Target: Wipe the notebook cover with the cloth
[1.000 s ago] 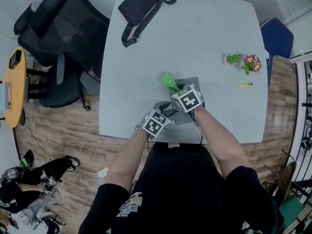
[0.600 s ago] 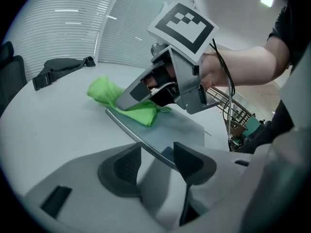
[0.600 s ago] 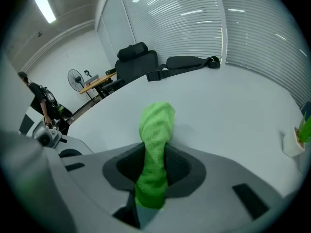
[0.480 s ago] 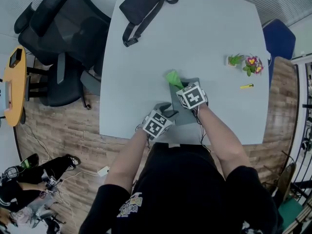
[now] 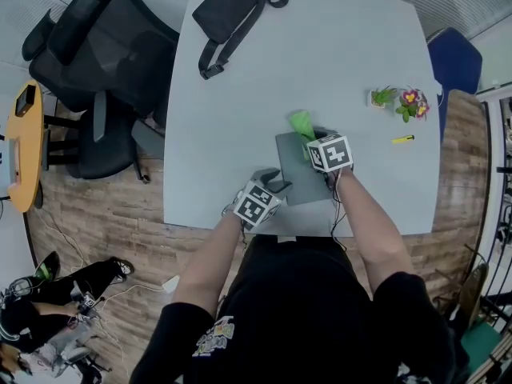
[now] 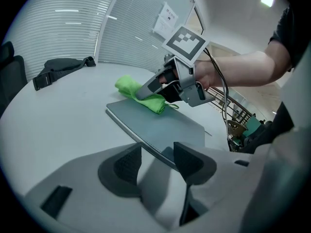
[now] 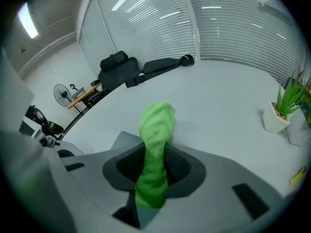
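Observation:
A grey notebook (image 5: 294, 169) lies flat near the front edge of the white table (image 5: 232, 118). My right gripper (image 5: 314, 138) is shut on a bright green cloth (image 5: 302, 124) and holds it at the notebook's far right corner. The cloth (image 7: 156, 125) sticks out past the jaws in the right gripper view. My left gripper (image 5: 274, 182) rests at the notebook's near left corner. Its jaws stand apart, and the notebook's (image 6: 165, 123) edge runs between them. The left gripper view shows the cloth (image 6: 153, 102) touching the cover under the right gripper (image 6: 146, 92).
A black sling bag (image 5: 232, 14) lies at the table's far left. Two small potted plants (image 5: 398, 100) and a yellow marker (image 5: 402, 139) sit at the right. Black office chairs (image 5: 104, 54) stand left of the table, and a blue chair (image 5: 454, 62) stands to the right.
My right gripper has carried the cloth rightward across the notebook's far side, from the far left corner to the far right. The left gripper has stayed at the near left corner.

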The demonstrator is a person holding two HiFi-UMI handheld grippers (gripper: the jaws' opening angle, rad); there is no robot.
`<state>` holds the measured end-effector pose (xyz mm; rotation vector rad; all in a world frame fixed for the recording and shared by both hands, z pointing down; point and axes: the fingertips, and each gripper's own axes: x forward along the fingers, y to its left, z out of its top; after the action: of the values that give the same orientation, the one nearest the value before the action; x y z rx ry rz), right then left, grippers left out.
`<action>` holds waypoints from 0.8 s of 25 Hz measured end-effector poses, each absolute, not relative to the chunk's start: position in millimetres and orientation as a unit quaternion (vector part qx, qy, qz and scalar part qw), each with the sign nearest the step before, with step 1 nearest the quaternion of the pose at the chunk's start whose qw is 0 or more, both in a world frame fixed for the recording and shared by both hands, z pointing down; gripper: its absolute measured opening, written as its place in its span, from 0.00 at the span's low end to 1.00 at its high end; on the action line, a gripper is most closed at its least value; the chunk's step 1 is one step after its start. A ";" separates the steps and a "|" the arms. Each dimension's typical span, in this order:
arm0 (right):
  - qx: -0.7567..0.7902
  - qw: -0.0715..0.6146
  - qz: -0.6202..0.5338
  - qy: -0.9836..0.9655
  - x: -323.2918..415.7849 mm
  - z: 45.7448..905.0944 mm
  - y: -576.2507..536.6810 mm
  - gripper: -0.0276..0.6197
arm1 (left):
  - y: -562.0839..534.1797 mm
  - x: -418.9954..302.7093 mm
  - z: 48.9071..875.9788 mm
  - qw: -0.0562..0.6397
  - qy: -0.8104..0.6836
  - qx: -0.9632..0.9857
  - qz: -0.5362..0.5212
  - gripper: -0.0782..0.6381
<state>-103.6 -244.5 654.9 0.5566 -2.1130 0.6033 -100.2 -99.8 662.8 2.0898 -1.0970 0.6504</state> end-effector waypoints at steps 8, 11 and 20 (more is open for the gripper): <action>0.257 0.405 0.265 -0.836 -82.3 653.6 -257.1 0.22 | -100.6 -100.8 663.5 0.340 -0.422 0.803 0.250 0.39; 0.270 0.400 0.270 -0.833 -73.6 653.0 -259.9 0.21 | -100.1 -100.7 664.2 0.339 -0.423 0.803 0.250 0.39; 0.302 0.388 0.290 -0.821 -42.9 653.1 -258.7 0.22 | -100.8 -101.3 663.0 0.337 -0.423 0.803 0.251 0.39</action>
<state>-42.9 -258.7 653.1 0.7686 -2.0890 0.7368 -101.3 -100.8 663.0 2.0931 -1.1017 0.6531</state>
